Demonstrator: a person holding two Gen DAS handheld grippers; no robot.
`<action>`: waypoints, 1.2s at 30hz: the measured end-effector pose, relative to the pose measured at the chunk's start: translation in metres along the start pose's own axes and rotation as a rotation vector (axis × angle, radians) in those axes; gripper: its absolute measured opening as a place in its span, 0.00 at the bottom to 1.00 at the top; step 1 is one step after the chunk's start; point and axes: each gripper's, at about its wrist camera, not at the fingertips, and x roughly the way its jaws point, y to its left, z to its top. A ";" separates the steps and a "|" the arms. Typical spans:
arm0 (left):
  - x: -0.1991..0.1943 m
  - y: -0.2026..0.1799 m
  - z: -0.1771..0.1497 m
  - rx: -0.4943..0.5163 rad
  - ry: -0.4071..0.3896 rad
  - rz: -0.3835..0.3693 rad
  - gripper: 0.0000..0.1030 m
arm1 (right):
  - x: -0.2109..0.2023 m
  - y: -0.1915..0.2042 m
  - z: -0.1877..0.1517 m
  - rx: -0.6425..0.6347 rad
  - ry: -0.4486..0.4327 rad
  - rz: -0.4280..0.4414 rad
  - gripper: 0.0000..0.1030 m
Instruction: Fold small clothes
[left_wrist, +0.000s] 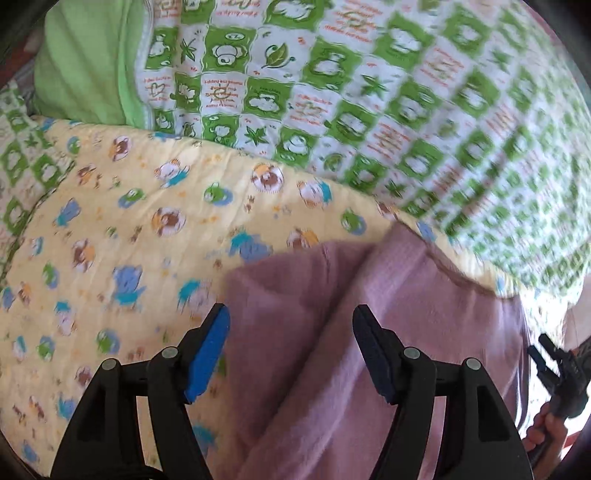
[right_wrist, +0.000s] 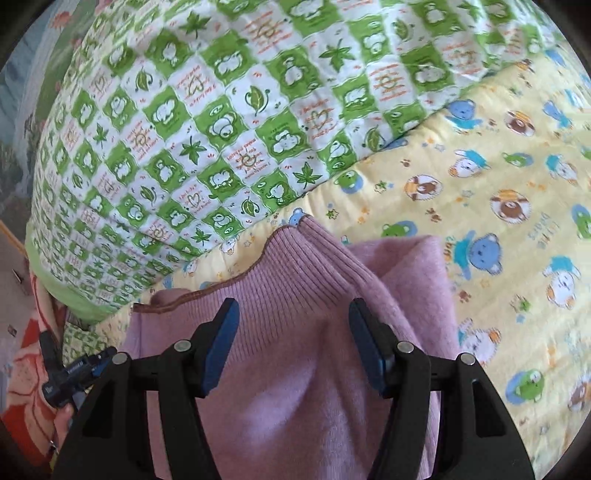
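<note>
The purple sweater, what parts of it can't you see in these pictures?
- Left wrist view: the purple sweater is smeared by motion blur, so its knit is lost; the left gripper covers its lower part.
- Right wrist view: the right gripper and the bottom edge cut off everything below the ribbed collar.
- Sleeves: not identifiable in either view.

sweater (right_wrist: 295, 280) on quilt (right_wrist: 480, 229), blanket (right_wrist: 184, 129) behind

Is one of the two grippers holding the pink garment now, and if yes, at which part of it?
Neither. The left gripper and the right gripper both stand open above the pink garment, their pads not pressing it.
</note>
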 end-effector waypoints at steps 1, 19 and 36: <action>-0.005 -0.004 -0.010 0.017 0.008 -0.003 0.68 | -0.006 0.000 -0.003 0.006 0.000 0.008 0.61; -0.007 0.011 -0.123 0.151 0.125 0.126 0.47 | -0.093 -0.025 -0.099 -0.168 0.094 -0.195 0.65; -0.004 0.099 -0.119 -0.201 0.209 -0.228 0.06 | -0.092 -0.046 -0.098 -0.128 0.233 -0.081 0.06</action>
